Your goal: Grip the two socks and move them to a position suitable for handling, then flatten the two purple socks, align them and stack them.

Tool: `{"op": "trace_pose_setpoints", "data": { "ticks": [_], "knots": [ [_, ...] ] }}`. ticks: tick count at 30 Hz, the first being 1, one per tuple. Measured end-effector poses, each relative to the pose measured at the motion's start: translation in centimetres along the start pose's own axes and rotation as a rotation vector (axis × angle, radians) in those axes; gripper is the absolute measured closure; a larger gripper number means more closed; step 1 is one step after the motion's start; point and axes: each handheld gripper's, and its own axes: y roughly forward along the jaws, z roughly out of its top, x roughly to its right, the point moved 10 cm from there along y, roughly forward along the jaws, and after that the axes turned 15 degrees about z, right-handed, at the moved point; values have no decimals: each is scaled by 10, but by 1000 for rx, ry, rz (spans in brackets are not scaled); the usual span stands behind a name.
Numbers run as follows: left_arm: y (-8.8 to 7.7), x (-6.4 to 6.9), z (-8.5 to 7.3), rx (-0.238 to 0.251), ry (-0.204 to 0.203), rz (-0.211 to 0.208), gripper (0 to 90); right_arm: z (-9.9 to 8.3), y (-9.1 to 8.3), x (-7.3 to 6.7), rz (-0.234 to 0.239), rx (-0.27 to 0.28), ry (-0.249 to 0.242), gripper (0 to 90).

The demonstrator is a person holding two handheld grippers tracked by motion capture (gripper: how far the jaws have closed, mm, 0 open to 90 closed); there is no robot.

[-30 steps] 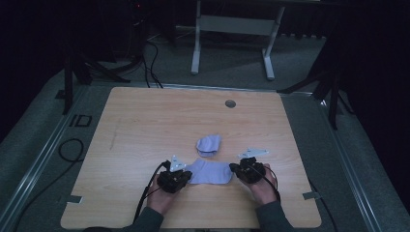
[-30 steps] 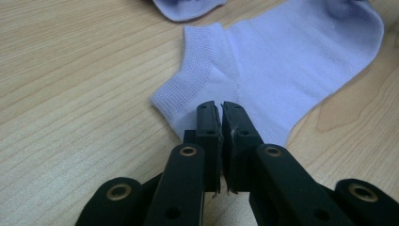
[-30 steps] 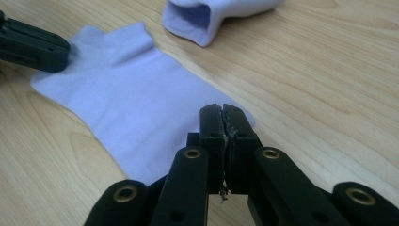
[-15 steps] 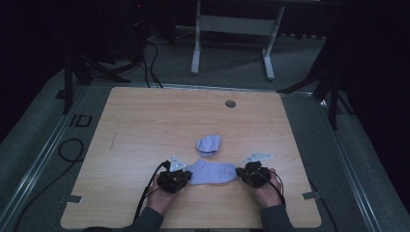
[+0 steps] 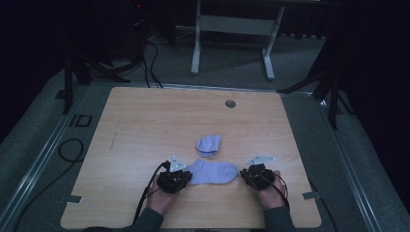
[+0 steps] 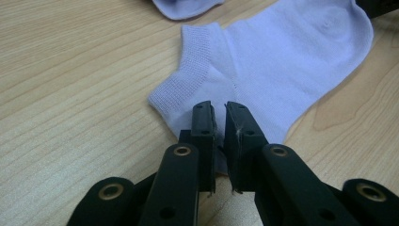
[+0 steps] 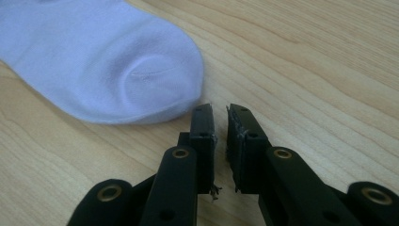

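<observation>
A flat lilac sock (image 5: 215, 172) lies on the wooden table (image 5: 145, 121) between my two grippers. My left gripper (image 5: 187, 176) sits at its cuff end. In the left gripper view the jaws (image 6: 219, 110) stand a narrow gap apart over the sock's (image 6: 282, 61) cuff edge and have just been opening; the cloth lies flat under them, not pinched. My right gripper (image 5: 243, 174) is at the toe end. Its jaws (image 7: 219, 113) have also just been opening, with nothing between them, and the sock's toe (image 7: 103, 61) lies just left of them.
A second lilac sock (image 5: 209, 144), bunched up, lies just behind the flat one and peeks in as a sock edge (image 6: 183, 7). A round grommet (image 5: 230, 103) sits near the far table edge. Cables (image 5: 70, 150) and stand legs (image 5: 196, 48) are on the floor around.
The right gripper has drawn slightly to the right, off the sock's toe. The sock now lies flat and free between the grippers. The left hand has stayed put.
</observation>
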Motion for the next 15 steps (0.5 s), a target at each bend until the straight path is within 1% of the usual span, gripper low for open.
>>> {"op": "trace_pose_setpoints", "data": {
  "ticks": [5,6,7,9,12,15],
  "knots": [
    [0,0,0,-1,0,-1,806,2,0,0,0,14,8,799],
    [-1,2,0,-1,-3,-1,803,4,-2,-1,17,30,14,796],
    [-1,2,0,-1,-5,-2,800,6,-3,-1,20,41,13,796],
    [-1,3,-1,-1,-5,-2,796,7,-5,-1,20,49,14,796],
    [-3,4,-1,-2,-5,-2,783,14,-11,-1,23,80,11,793],
    [-4,3,-2,2,-15,0,757,18,-14,0,29,89,9,791]
  ]
}}
